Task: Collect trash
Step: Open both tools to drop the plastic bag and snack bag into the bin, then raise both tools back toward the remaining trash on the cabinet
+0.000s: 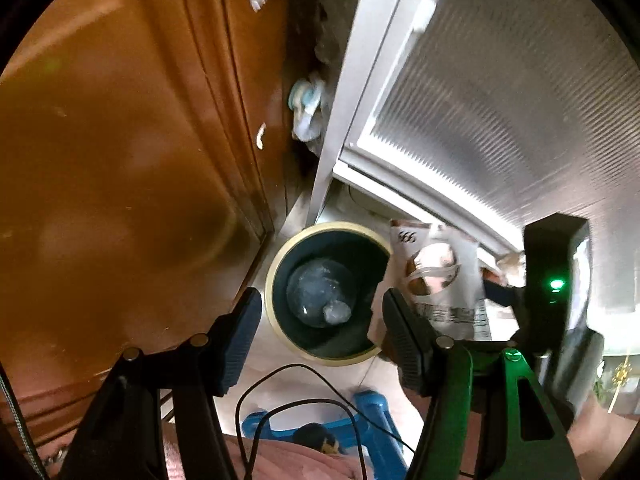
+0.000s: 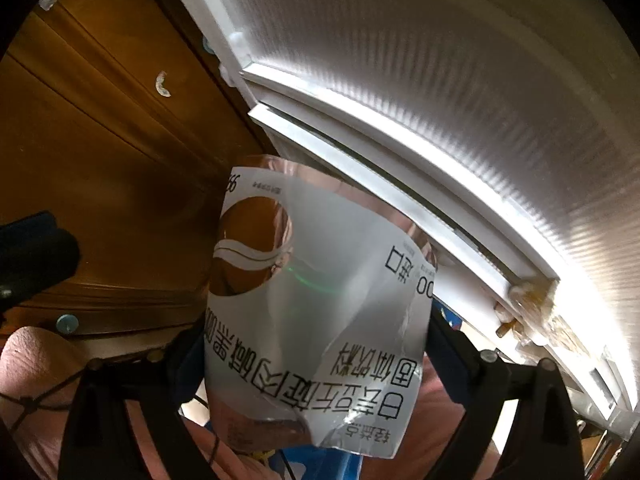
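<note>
Left gripper (image 1: pixel 320 332): its blue-padded jaws are standing wide apart with nothing between them, hanging above the bin's mouth.
Right gripper (image 2: pixel 316 364): its jaws are clamping the near end of the silver foil snack packet with black printed characters (image 2: pixel 316 304), which is sticking up and away from the camera; the fingers themselves are mostly hidden behind the packet.
Packet position: in the left wrist view the same packet (image 1: pixel 436 276) is hanging just right of the bin's rim, overlapping its right edge, with the black body of the right gripper (image 1: pixel 554 280) showing a green light further right.
Bin: the round dark-green wastebasket with a cream rim (image 1: pixel 276 280) is standing on the floor, holding a clear rounded plastic piece (image 1: pixel 320 296) at its bottom.
Surroundings, left: a brown wooden door panel (image 1: pixel 120 160) is standing close against the bin's left side.
Surroundings, far and right: a white-framed ribbed translucent panel (image 1: pixel 500 100) is rising behind the bin, and crumpled bluish plastic (image 1: pixel 306 108) is sitting in the gap between door and frame.
Near side: a blue plastic stool frame (image 1: pixel 372 412) and a thin black cable (image 1: pixel 296 404) are lying below the left gripper.
Left view only: the bin, its contents, the stool.
Right view only: the packet's print close up, filling the centre and blocking the floor, and the left gripper's dark finger (image 2: pixel 32 252) at the left edge.
</note>
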Motion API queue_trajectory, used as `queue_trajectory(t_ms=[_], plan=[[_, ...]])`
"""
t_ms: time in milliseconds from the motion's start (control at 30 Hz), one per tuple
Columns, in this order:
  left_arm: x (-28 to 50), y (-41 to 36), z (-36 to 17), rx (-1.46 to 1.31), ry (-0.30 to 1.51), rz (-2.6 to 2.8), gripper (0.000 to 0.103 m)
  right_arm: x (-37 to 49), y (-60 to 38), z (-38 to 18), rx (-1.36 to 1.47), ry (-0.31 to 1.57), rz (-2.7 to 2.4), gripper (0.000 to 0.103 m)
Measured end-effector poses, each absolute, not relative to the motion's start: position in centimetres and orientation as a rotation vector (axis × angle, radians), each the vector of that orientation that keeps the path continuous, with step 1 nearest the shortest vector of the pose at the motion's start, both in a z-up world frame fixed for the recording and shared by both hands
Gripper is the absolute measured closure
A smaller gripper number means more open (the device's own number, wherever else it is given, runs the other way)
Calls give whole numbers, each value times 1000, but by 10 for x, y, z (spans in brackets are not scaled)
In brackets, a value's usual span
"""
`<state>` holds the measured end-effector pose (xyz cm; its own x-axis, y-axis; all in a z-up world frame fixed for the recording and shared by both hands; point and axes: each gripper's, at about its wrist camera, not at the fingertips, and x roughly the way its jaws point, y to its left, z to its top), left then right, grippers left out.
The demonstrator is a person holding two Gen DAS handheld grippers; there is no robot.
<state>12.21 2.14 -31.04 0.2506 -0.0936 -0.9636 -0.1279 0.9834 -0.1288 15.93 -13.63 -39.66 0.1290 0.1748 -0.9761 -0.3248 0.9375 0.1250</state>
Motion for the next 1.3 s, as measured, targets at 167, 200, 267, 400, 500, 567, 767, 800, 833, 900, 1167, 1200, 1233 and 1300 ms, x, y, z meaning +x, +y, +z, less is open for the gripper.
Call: queue_trajectory(t_ms=[167,200,267,400,500,567,767,800,833,900,1167,1200,1233,1300], plan=[[120,18,-294,-188,1276,23,42,155,-138,-389,-124,1384,380,7],[119,18,-288,-188,1266,21,42,155,-140,-388,-120,1382,381,7],[117,19,-280,-193,1254,18,41,154,-142,-383,-112,1375,382,7],[110,23,-265,-205,1234,14,41,154,-142,-373,-112,1360,389,7],[105,27,-258,-210,1222,14,41,153,-144,-368,-101,1350,394,6],[102,30,-255,-216,1216,17,41,153,-145,-365,-79,1347,406,5],[97,37,-251,-222,1207,33,41,153,-135,-357,-65,1329,396,5],[96,38,-249,-225,1205,35,41,153,-134,-356,-60,1326,395,5],[96,38,-247,-227,1203,36,41,153,-135,-353,-53,1320,397,5],[94,40,-243,-231,1199,34,41,149,-139,-343,-45,1305,401,5],[87,34,-212,-245,1155,-2,41,127,-161,-288,17,1225,410,5],[86,33,-207,-246,1148,-9,41,124,-164,-280,23,1212,416,5],[84,32,-197,-248,1134,-24,41,119,-167,-266,33,1184,426,5],[80,28,-183,-246,1117,-41,41,110,-172,-242,35,1140,434,5]])
